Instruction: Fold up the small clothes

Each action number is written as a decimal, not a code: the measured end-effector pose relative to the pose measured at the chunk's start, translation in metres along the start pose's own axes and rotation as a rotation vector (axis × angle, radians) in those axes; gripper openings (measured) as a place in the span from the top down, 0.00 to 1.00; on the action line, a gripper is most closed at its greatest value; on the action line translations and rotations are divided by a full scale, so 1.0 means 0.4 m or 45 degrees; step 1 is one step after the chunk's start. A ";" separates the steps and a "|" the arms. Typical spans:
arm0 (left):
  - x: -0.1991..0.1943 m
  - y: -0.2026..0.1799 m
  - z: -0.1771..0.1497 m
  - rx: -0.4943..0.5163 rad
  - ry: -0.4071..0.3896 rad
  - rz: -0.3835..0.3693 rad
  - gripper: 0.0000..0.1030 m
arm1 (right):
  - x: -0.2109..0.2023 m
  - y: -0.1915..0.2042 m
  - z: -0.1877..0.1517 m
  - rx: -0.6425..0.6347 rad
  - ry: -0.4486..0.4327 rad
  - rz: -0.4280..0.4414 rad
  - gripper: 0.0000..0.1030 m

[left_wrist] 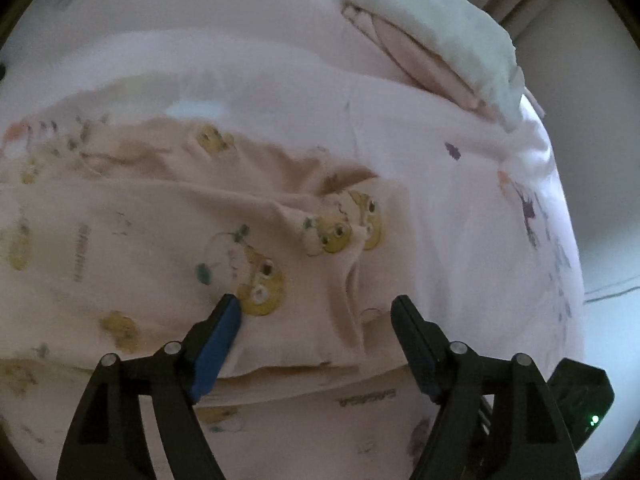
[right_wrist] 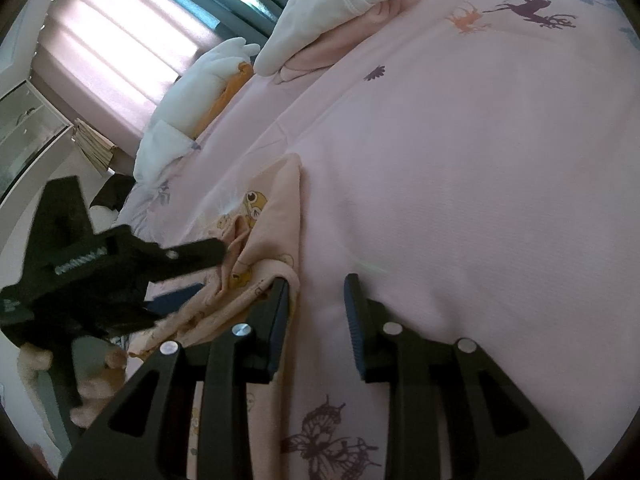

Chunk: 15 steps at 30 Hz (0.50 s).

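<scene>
A small peach garment [left_wrist: 168,240] printed with yellow cartoon bears lies spread and partly folded on the pink bedsheet [left_wrist: 440,184]. My left gripper [left_wrist: 316,304] is open just above the garment's near folded edge, jaws wide apart, nothing between them. In the right wrist view the same garment [right_wrist: 272,208] lies at the left. My right gripper [right_wrist: 316,284] is open, its left finger touching the garment's edge. The left gripper [right_wrist: 192,276] shows there at the left, over bunched cloth.
A pile of white and pink clothes [left_wrist: 432,40] lies at the far right of the bed; it also shows in the right wrist view [right_wrist: 344,4]. More white and orange clothes [right_wrist: 208,80] lie by the curtain [right_wrist: 116,48]. The bed's edge [left_wrist: 560,208] drops off at the right.
</scene>
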<state>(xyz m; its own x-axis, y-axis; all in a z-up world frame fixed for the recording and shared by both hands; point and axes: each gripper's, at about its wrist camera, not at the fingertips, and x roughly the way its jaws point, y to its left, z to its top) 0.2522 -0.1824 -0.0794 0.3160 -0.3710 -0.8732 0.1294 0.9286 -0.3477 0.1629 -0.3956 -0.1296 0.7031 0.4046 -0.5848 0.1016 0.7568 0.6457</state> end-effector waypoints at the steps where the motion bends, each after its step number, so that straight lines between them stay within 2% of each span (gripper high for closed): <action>1: 0.005 -0.001 -0.001 -0.006 -0.012 0.013 0.26 | 0.000 0.000 0.000 0.000 0.000 0.000 0.73; 4: 0.021 -0.016 0.004 0.013 -0.035 0.068 0.26 | 0.000 0.001 0.000 0.000 0.001 0.000 0.73; 5: 0.022 -0.020 0.004 0.020 -0.035 0.090 0.30 | 0.001 0.001 0.001 0.000 0.001 -0.001 0.73; 6: 0.023 -0.027 0.005 0.035 -0.035 0.129 0.36 | 0.000 0.000 0.000 0.000 0.001 -0.001 0.73; 7: 0.021 -0.031 0.004 0.054 -0.043 0.178 0.57 | 0.001 0.002 0.002 0.000 0.002 -0.001 0.73; 8: 0.019 -0.035 0.006 0.076 -0.059 0.237 0.71 | 0.002 0.003 0.003 0.000 0.003 -0.002 0.73; 10: 0.015 -0.040 0.007 0.109 -0.060 0.196 0.83 | 0.001 0.004 0.003 -0.002 0.003 -0.004 0.73; 15: -0.001 -0.057 0.008 0.150 -0.081 0.193 0.91 | 0.001 0.006 0.003 0.000 0.003 -0.002 0.73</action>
<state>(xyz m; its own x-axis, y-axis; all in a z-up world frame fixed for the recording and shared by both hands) 0.2522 -0.2035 -0.0698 0.3984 -0.2297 -0.8880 0.1836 0.9685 -0.1682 0.1644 -0.3944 -0.1278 0.7015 0.4047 -0.5866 0.1025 0.7573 0.6450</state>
